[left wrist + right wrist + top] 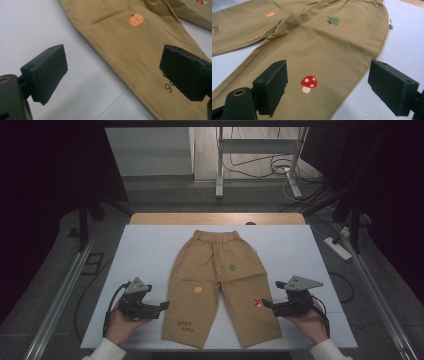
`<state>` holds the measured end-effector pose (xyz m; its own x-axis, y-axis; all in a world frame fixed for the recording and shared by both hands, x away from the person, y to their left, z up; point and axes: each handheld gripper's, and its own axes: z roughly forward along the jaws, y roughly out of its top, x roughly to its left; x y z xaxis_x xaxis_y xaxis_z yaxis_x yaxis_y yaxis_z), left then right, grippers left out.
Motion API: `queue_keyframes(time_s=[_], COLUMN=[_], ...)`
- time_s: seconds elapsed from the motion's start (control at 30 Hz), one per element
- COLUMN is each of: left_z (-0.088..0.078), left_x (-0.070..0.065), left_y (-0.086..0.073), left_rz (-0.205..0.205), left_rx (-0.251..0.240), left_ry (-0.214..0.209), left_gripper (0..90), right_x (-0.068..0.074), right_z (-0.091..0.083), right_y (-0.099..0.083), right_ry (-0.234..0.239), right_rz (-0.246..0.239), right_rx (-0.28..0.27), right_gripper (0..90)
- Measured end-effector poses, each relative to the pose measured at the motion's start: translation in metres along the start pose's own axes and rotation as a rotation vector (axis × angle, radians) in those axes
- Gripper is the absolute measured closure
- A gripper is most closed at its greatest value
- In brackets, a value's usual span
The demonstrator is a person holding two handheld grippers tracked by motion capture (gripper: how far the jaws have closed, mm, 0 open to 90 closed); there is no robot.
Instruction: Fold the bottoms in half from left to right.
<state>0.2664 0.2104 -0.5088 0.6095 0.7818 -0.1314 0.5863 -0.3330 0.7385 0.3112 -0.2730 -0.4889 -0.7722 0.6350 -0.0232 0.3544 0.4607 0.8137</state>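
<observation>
A pair of tan child's trousers (215, 280) lies flat on the white tabletop (145, 255), waistband at the far side, legs toward me. Small prints mark the cloth: a pumpkin (136, 20), a mushroom (308, 83) and a green tree (333, 21). My left gripper (164, 306) hovers beside the outer edge of the left trouser leg, open, nothing between its jaws. My right gripper (266, 303) sits at the outer edge of the right leg near the mushroom, open as well. In the gripper views, the left gripper (113, 75) and the right gripper (328, 91) each frame cloth without touching it.
A wooden strip (215, 218) borders the table's far edge. Metal rails (65, 290) run along both sides. Beyond the table stand a metal frame (260, 155) and loose cables on the floor, with a power strip (338, 247) to the right.
</observation>
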Motion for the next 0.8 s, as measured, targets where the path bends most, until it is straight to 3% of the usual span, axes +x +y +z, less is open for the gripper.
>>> queue_keyframes(time_s=[0.33,0.5,0.8], left_z=[0.004,0.006,0.005], left_x=[0.0,0.001,0.003], left_y=[0.0,0.0,0.0], left_rz=[0.005,0.0,0.0], left_rx=[0.013,0.018,0.015], left_ry=[-0.003,0.0,0.006], left_gripper=[7.5,7.5,7.5], right_x=[0.004,0.009,0.021], right_z=[0.002,0.002,0.017], right_y=[0.003,0.008,0.018], right_ry=[0.011,0.04,0.065], right_rz=[0.008,0.016,-0.016], right_rx=[-0.013,-0.031,-0.017], right_gripper=[16.7,16.9,16.9])
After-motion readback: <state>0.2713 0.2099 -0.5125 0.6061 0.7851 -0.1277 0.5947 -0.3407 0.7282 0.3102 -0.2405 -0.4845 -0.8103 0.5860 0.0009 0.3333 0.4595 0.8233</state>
